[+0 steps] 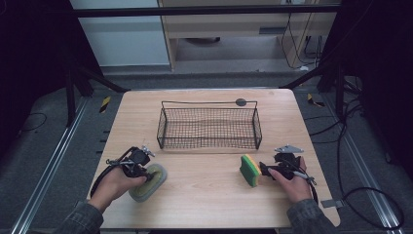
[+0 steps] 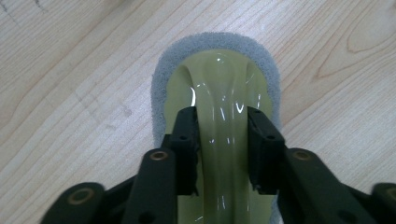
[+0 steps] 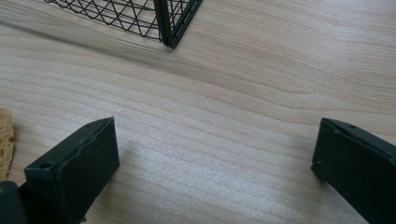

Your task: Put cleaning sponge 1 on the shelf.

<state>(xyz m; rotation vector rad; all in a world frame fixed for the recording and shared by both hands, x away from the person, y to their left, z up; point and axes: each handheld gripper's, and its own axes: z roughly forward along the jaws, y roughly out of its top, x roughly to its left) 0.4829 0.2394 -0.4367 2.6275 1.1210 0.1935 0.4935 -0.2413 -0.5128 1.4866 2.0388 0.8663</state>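
Table [image 1: 204, 195]: pale wood, grain running across; it carried everything I worked with.
Wire basket [image 1: 208, 127]: black mesh, at the table's 12 o'clock, long side across, standing well apart from both of my grippers.
Scrubber [image 1: 147, 183]: it lay at the table's 8 o'clock. Its long axis ran from about 7 to 1 o'clock in the high view, far end toward the wire basket.
Scrubber, look: an oval grey foam pad [image 2: 215, 44] under a glossy, pale yellow-green handle [image 2: 223, 116] that arched up along its length.
Scrubber and my left gripper [image 2: 222, 140]: the handle ran straight between my jaws toward 12 o'clock in the left gripper view, the pad's rounded end beyond my fingertips.
Left gripper, state: I had it clamped on the handle, a pad pressed on each flank.
Sponge [image 1: 250, 170]: green over yellow, on edge at the table's 4 o'clock, just at 9 o'clock of my right gripper [image 1: 267, 169].
Right gripper, state: my jaws stood wide with bare wood between them.
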